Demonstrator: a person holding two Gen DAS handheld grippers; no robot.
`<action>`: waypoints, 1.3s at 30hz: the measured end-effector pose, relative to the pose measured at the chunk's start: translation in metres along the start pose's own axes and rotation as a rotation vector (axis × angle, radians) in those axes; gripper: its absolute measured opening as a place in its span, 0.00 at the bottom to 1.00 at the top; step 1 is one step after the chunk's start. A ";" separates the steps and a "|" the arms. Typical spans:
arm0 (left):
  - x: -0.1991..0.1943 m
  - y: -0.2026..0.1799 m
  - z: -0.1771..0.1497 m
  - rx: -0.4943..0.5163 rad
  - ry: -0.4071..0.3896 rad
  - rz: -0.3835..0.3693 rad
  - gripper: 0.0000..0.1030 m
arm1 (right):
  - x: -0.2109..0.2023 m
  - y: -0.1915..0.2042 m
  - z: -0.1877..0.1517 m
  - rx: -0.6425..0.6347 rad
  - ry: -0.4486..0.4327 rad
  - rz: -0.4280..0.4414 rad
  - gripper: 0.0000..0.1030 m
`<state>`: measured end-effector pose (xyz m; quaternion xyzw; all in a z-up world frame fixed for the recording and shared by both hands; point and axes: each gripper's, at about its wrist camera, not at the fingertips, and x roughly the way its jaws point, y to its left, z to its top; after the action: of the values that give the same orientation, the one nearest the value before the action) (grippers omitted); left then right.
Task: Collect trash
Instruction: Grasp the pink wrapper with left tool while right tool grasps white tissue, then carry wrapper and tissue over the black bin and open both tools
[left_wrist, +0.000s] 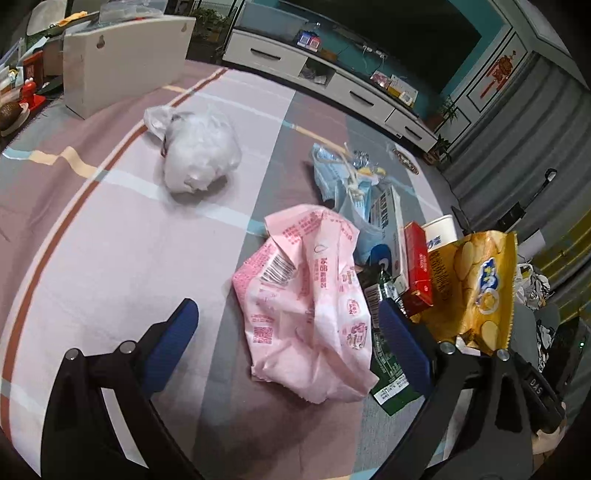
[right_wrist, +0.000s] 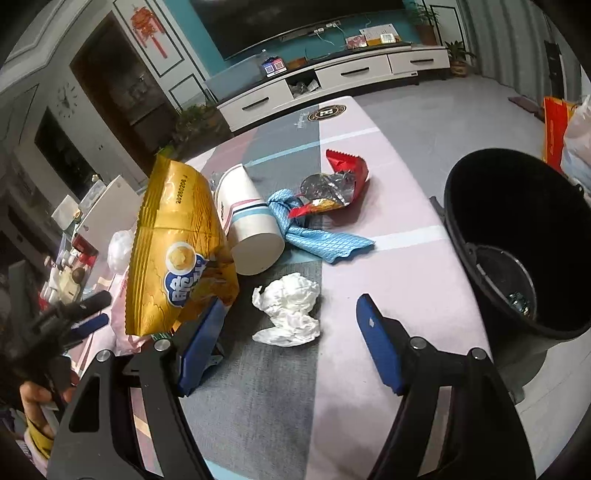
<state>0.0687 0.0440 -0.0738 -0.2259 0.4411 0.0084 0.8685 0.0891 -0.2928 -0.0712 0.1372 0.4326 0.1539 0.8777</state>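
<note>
My left gripper (left_wrist: 288, 310) hangs open over a crumpled pink wrapper (left_wrist: 306, 306) on the tablecloth; the blue pads stand on either side of it without pressing. In the right wrist view a crumpled white tissue (right_wrist: 290, 312) lies between the spread fingers of my right gripper (right_wrist: 291, 302), which is also open and holds nothing. A yellow chip bag (right_wrist: 177, 251) stands upright just left of the right gripper's left finger and shows in the left wrist view as well (left_wrist: 472, 288). A black bin (right_wrist: 517, 240) stands beside the table at the right.
More litter lies around: a knotted white plastic bag (left_wrist: 199, 155), blue masks (left_wrist: 347, 177), a red box (left_wrist: 419, 266), a tipped paper cup (right_wrist: 247, 225), a blue cloth (right_wrist: 314, 236) and a red foil wrapper (right_wrist: 340, 184). A white box (left_wrist: 122, 70) stands at the table's far left.
</note>
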 end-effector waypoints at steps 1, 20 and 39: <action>0.003 0.000 -0.001 -0.006 0.004 0.007 0.87 | 0.001 0.000 0.000 0.004 0.002 -0.002 0.71; -0.027 -0.003 0.000 0.022 -0.058 -0.042 0.21 | 0.019 -0.006 0.001 0.046 0.042 -0.001 0.58; -0.059 -0.022 0.003 0.086 -0.182 -0.172 0.21 | 0.009 0.004 -0.002 -0.034 -0.030 -0.100 0.17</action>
<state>0.0394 0.0359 -0.0180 -0.2236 0.3396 -0.0646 0.9113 0.0922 -0.2859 -0.0772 0.1028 0.4229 0.1150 0.8929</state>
